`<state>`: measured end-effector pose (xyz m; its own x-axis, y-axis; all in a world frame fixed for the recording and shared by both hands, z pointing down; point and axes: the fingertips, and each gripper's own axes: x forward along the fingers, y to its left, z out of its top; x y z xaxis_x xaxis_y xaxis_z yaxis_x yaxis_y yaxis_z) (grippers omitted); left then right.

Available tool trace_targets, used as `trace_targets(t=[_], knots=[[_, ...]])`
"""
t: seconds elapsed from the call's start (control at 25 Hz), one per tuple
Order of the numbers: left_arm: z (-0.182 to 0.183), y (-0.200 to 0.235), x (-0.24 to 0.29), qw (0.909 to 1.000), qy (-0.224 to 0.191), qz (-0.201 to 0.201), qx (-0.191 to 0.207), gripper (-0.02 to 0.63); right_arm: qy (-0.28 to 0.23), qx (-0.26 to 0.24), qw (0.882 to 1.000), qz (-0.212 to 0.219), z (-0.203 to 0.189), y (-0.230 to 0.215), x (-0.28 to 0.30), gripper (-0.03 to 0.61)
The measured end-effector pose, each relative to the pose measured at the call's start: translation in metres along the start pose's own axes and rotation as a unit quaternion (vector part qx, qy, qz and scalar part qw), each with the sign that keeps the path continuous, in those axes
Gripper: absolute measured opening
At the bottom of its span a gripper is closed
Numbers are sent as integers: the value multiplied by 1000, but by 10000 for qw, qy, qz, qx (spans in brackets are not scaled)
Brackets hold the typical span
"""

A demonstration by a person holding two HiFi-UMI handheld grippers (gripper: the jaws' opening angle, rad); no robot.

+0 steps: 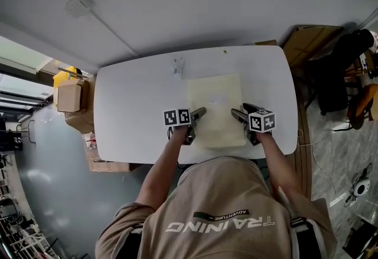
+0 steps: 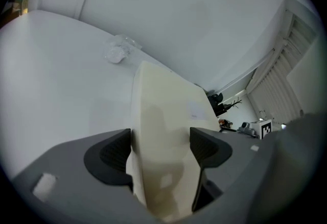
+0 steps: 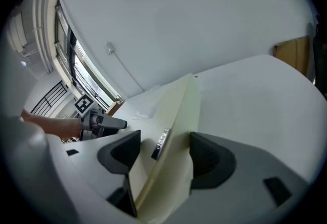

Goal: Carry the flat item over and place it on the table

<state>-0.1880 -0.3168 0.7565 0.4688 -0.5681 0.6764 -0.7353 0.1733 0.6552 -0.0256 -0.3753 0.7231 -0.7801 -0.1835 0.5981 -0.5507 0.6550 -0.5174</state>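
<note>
A pale cream flat item (image 1: 217,107) spans the near middle of the white table (image 1: 136,104), low over its top. My left gripper (image 1: 196,122) is at the item's left edge and my right gripper (image 1: 242,119) at its right edge. In the left gripper view the flat item (image 2: 163,116) fills the gap between both pads (image 2: 115,154), rising in a ridge. The right gripper view shows the flat item (image 3: 179,110) the same way, with a small label on its edge, and the left gripper (image 3: 99,123) beyond. Each gripper is shut on the item.
A small clear plastic piece (image 1: 177,65) lies on the table behind the item's far left corner. Cardboard boxes (image 1: 71,95) stand left of the table, and a brown box (image 1: 310,39) and dark clutter (image 1: 345,69) to its right. The wall runs behind the table.
</note>
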Motion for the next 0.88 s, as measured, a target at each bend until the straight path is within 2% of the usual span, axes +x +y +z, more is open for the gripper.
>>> trace_targets(t=[0.16,0.32,0.52,0.76,0.88], knots=[[5,3,2,9996,-43,117,244,362,130,-22,9998,-119,-5,-4,5,275],[4,-1,5,9990,73,49,428,362,359,-73,9990,-247,-13,-10,4,275],[5,-3,6,9985,97,12,530,362,417,-226,9981,-387,-10,-13,6,275],[4,3,-1,9985,53,-19,536,359,631,-904,9923,-569,-3,-9,14,275],[5,3,-10,9986,-63,-78,512,354,486,-1063,9910,-648,5,-7,10,275]])
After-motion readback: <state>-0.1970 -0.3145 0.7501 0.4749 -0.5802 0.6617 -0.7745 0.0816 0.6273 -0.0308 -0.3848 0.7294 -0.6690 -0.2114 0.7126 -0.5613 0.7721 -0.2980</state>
